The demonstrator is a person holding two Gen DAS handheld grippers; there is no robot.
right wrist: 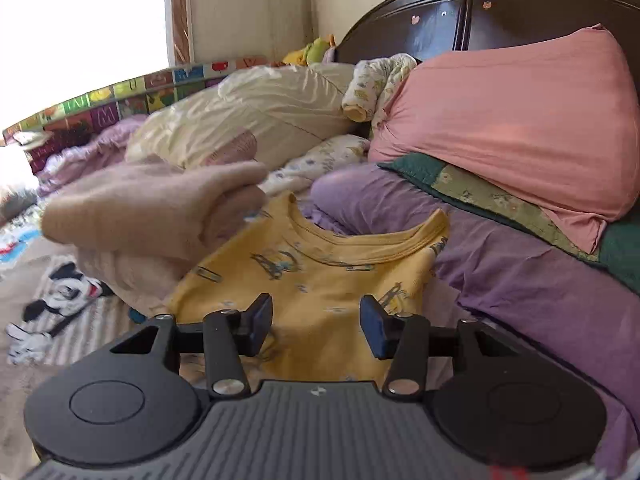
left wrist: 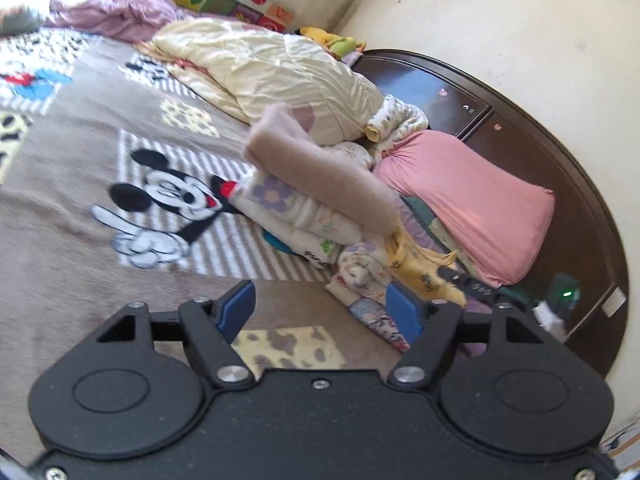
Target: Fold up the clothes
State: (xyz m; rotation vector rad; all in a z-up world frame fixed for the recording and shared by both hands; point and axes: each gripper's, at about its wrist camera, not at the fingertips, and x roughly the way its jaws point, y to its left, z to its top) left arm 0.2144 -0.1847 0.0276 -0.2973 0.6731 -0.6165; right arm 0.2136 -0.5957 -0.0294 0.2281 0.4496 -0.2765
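Your left gripper [left wrist: 320,312] hangs released over the blanket [left wrist: 72,128], empty, facing the folded stack [left wrist: 304,216] near the bed's head. Your right gripper [right wrist: 316,326] is spread too, poised low over the yellow shirt [right wrist: 320,276], likely the next fold.

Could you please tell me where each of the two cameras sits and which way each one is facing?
Left wrist: sits behind the open left claw, facing across the cartoon blanket toward the stack of clothes and the headboard.
Right wrist: sits behind the open right claw, low over the yellow shirt, facing the headboard.
Shared: yellow shirt, beige folded garment, pink pillow, headboard.
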